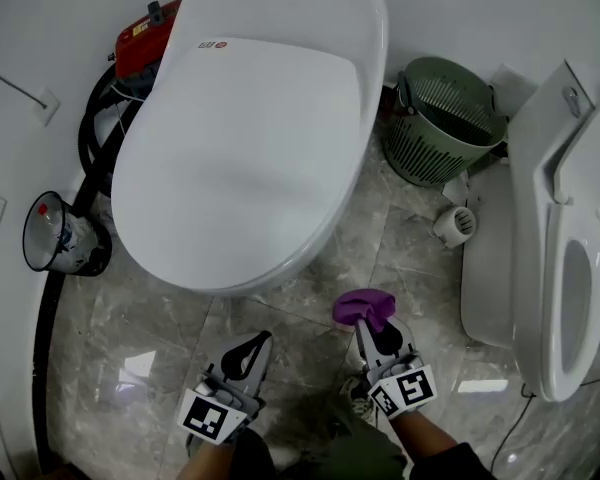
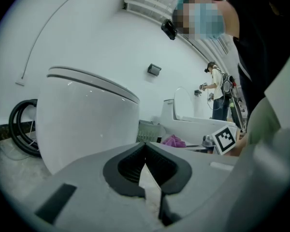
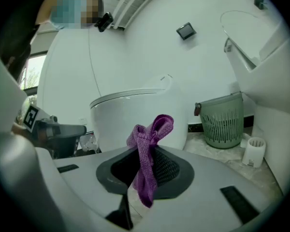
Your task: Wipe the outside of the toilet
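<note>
A white toilet [image 1: 245,128] with its lid down fills the upper middle of the head view. Its bowl [image 2: 87,124] rises just ahead of the left gripper and also stands in the right gripper view as the toilet [image 3: 135,115]. My right gripper [image 1: 372,320] is shut on a purple cloth [image 1: 364,308], bunched at the jaw tips a little short of the bowl's front. That purple cloth [image 3: 149,151] sticks up between the jaws. My left gripper [image 1: 252,352] is shut with nothing in it, low over the floor beside the right one.
A second white toilet [image 1: 555,258] with open seat stands at the right. A green slatted bin [image 1: 442,120] and a small white cup-like holder [image 1: 456,224] sit between the toilets. Black hose [image 1: 92,138], a red object [image 1: 140,36] and a megaphone [image 1: 52,233] lie left. Marble floor tiles [image 1: 130,358] lie under the grippers.
</note>
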`<state>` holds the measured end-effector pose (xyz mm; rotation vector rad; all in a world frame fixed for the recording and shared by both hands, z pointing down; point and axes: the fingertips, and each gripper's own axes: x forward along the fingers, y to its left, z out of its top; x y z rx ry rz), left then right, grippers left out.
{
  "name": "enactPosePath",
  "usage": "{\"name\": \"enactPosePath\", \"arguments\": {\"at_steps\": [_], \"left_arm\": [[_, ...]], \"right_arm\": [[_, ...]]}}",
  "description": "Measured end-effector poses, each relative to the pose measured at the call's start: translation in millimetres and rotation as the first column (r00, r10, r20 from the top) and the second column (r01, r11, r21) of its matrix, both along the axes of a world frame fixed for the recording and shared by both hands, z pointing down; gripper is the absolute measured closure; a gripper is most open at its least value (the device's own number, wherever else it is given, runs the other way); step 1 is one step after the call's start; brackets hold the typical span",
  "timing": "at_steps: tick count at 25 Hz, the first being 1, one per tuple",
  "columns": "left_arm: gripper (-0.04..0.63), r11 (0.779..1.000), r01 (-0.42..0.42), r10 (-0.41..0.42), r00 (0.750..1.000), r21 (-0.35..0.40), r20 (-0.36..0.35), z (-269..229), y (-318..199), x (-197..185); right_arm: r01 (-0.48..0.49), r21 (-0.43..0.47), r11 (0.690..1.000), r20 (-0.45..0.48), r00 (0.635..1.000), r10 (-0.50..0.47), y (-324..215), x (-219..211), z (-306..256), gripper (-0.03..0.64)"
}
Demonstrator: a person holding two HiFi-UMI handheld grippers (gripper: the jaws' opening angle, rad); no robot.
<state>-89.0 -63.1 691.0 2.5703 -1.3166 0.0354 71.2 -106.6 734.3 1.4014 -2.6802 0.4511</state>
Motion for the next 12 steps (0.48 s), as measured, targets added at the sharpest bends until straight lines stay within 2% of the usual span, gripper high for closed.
{"name": "enactPosePath", "arguments": {"at_steps": [3, 4, 8, 12], "left_arm": [[0.590, 0.998, 0.062, -0.062, 0.995, -0.003, -0.072, -14, -11, -9], [0.589, 0.997, 0.075, -0.075, 0.994, 0.002, -0.077, -20, -15, -11], [0.591, 0.999, 0.044, -0.043, 0.999, -0.015, 0.030, -26, -12, -21], [0.589, 0.999, 0.046, -0.044, 0.995, -0.017, 0.094, -43, -2, -36]], "right_arm": [[0.064, 0.025, 0.998, -0.025, 0.998, -0.064, 4, -15, -5, 0.551], [0.077, 0.025, 0.997, -0.025, 0.997, -0.077, 3, -20, -7, 0.550], [0.123, 0.031, 0.992, -0.026, 0.992, -0.123, 4, -42, -24, 0.551], [0.128, 0.008, 0.992, -0.029, 0.991, -0.128, 18, -57, -52, 0.551]]}}
